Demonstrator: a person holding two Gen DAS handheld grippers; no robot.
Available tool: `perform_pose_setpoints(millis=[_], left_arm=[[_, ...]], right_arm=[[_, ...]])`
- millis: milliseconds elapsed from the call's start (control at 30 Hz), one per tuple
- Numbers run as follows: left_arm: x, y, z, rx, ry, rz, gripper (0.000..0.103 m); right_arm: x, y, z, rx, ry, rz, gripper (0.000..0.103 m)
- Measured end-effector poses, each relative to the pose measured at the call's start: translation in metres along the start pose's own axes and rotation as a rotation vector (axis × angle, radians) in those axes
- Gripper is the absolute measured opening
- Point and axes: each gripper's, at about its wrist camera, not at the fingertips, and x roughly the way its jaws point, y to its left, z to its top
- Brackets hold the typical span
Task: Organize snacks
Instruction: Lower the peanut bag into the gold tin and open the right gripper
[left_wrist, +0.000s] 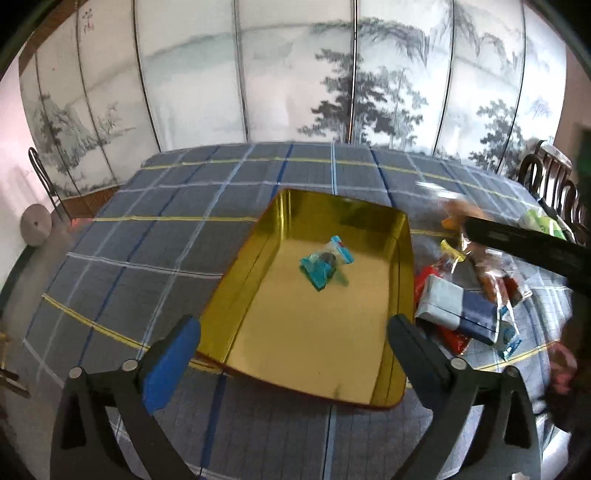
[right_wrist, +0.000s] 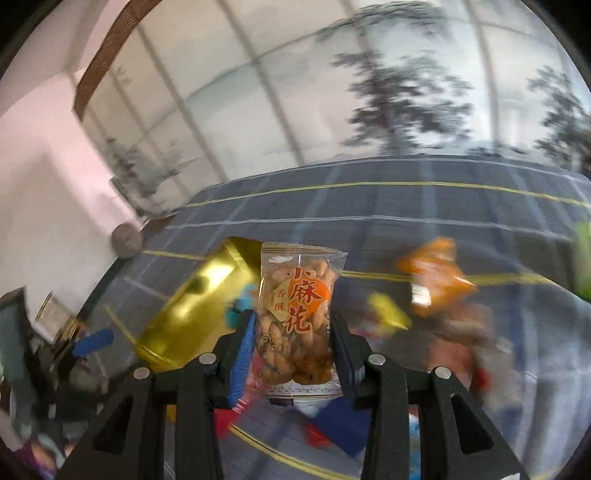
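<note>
Plaid tablecloth (left_wrist: 155, 206), gold tin (left_wrist: 314, 332) holding one blue candy (left_wrist: 325, 264). Left gripper (left_wrist: 295, 332) spread wide, empty. Right gripper (right_wrist: 293, 339) clamped on twist-snack packet (right_wrist: 295, 314).

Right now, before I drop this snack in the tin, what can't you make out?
- Right wrist view: motion blur smears the pile and tin; only the held twist pack is sharp.
- Left wrist view: the right gripper is blurred and covers part of the pile.
- Left wrist view: the blue packets in the tin are too small to read.

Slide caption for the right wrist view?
Right gripper clamps a clear twisted-snack packet above the plaid tablecloth, gold tin at left.
</note>
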Motion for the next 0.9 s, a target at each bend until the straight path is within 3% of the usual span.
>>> perform_pose_setpoints(millis=[200, 300, 400, 600, 733, 800, 900], left_arm=[[-0.005, 0.032, -0.007, -0.127, 0.027, -0.088, 0.102], [-0.009, 0.046, -0.01, -0.131, -0.026, -0.055, 0.102], [-0.003, 0.054, -0.012, -0.124, -0.02, -0.019, 0.102], [0.004, 0.058, -0.021, -0.109, -0.008, -0.051, 0.101], [-0.002, 0.054, -0.024, -0.085, -0.022, -0.046, 0.101], [-0.005, 0.054, -0.023, -0.089, -0.022, -0.063, 0.101], [-0.01, 0.053, -0.023, -0.096, -0.029, -0.091, 0.101]], right_arm=[[0.07, 0.052, 0.021, -0.065, 0.089, 0.062, 0.04], [0.1, 0.063, 0.031, -0.071, 0.119, 0.072, 0.04], [0.123, 0.075, 0.036, -0.085, 0.143, 0.067, 0.04], [0.154, 0.089, 0.039, -0.088, 0.179, 0.064, 0.042], [0.136, 0.082, 0.035, -0.071, 0.151, 0.084, 0.052], [0.108, 0.07, 0.03, -0.084, 0.12, 0.101, 0.055], [0.057, 0.047, 0.008, -0.207, 0.097, 0.068, 0.07]])
